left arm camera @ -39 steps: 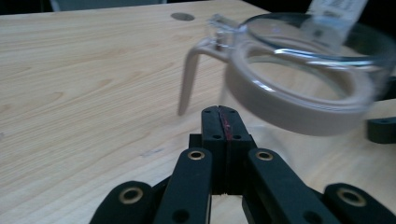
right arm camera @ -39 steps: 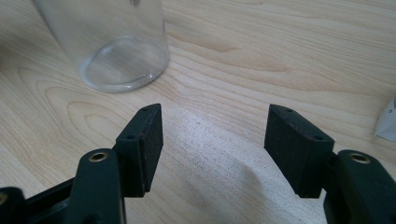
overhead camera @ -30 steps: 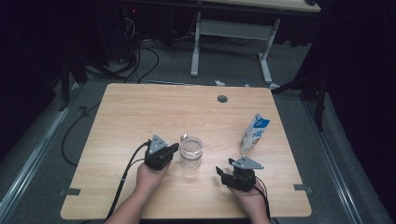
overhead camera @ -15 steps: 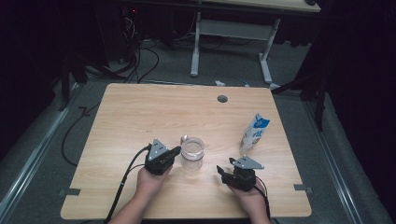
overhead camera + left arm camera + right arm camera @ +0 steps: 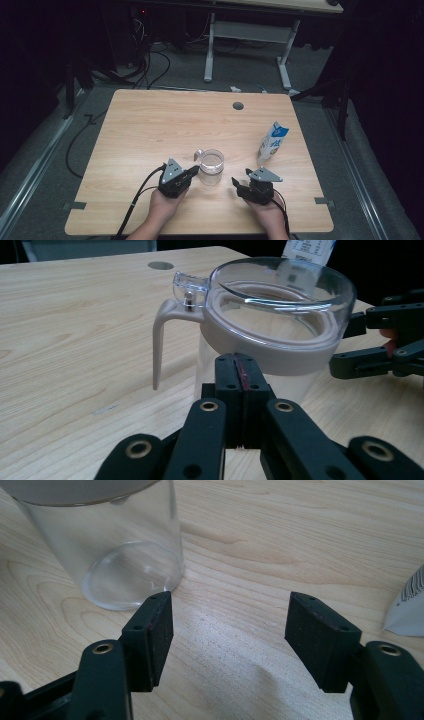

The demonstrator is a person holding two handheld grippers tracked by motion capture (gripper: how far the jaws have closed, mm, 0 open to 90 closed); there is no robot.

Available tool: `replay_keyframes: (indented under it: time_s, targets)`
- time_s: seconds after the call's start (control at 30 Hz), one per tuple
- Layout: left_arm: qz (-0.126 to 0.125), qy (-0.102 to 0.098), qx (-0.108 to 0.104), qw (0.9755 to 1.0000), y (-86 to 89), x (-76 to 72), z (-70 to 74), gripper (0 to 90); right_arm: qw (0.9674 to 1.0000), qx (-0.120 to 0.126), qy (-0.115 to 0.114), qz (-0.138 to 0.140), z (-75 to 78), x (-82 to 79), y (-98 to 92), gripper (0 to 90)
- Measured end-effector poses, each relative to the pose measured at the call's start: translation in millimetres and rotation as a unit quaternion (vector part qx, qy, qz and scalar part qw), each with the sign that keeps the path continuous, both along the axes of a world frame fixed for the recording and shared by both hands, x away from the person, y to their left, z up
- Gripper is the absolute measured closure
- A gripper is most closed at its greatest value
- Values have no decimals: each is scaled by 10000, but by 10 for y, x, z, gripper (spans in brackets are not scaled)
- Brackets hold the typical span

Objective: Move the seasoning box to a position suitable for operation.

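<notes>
Wood-grain tabletop (image 5: 150,130) carries little: a clear jug (image 5: 210,166) w/ a beige collar and handle, a blue-and-white carton (image 5: 273,142) standing upright off to the right near the edge, and a round cable hole (image 5: 238,106) toward the far side. Nothing sits btw my tongs and the jug.

Jug stands upright near the front middle, btw my two hands. My left tongs (image 5: 192,171) are pressed together, nothing in them, tips just beside the jug's left wall; can't tell if they touch. My right tongs (image 5: 236,183) are spread, empty, near the jug's right side but apart from it.

Left gripper view gives the jug's open rim, the beige handle (image 5: 161,342) hanging on its left, my closed left tongs (image 5: 240,385) right up against the glass, plus my other tongs past the jug. Right gripper view gives the jug's glass base (image 5: 132,575) on the wood left of my spread tongs (image 5: 230,625), and a carton corner (image 5: 410,605) at the right edge.
</notes>
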State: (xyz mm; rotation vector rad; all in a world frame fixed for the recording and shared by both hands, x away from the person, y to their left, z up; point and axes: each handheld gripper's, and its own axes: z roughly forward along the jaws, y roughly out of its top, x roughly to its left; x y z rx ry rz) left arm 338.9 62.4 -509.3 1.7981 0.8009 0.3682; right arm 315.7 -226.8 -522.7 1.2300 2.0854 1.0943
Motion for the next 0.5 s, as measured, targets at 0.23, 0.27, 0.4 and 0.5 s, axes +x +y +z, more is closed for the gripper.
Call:
replay_keyframes:
  time_s: [0.23, 0.27, 0.4, 0.5]
  targets:
    - [-98, 66, 5, 9999, -43, -46, -4, 821, 10000, 20, -18, -16, 3, -2, -3, 352]
    - [-85, 91, 13, 9999, -38, -44, -3, 821, 10000, 5, -32, -30, 2, -3, -3, 359]
    - [29, 40, 179, 9998, -2, -43, 12, 737, 10000, -5, -59, -10, 3, -1, 5, 364]
    - [33, 154, 324, 9994, 21, -5, 29, 679, 10000, -34, -82, 9, 8, 9, 8, 363]
